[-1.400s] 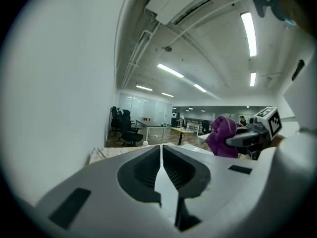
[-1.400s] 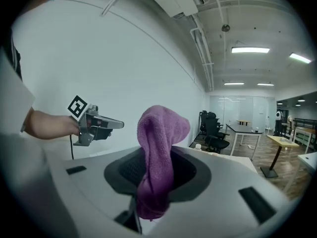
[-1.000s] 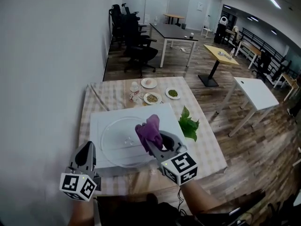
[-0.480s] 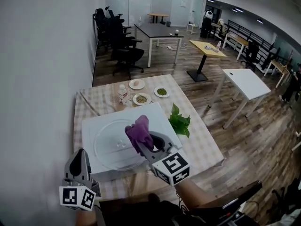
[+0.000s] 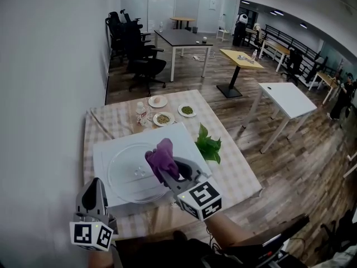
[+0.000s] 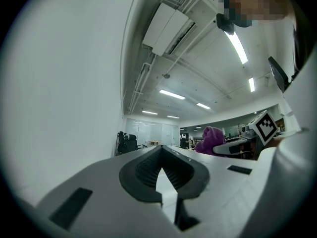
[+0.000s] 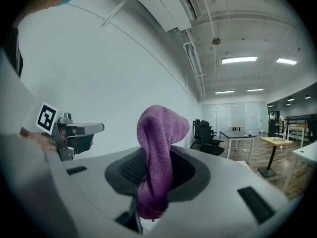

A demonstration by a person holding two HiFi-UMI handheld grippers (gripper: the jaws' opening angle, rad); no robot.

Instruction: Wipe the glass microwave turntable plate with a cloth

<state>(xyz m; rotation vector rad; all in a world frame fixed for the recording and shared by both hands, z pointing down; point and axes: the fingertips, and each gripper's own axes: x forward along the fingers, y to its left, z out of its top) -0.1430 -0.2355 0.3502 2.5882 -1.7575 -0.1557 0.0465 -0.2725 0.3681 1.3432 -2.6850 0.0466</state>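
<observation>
Lying flat on a white board [image 5: 103,149], the plate [image 5: 131,177] is ready for wiping. Above its near right edge the right gripper [image 5: 172,171] clamps a bunched purple cloth [image 5: 162,156], seemingly poised to press down. The left gripper [image 5: 95,190], closed and empty, waits at the board's corner.

Left gripper [image 5: 95,184]: pale grey moulded shell, black ribbed pads [image 6: 146,171] in dark oval recess, black rectangular slots [image 6: 69,207] on flanks. Right gripper [image 5: 174,173]: same build. Each carries white cube [image 5: 92,233] with black square markers. Dark clothing [image 5: 167,253] below.
</observation>
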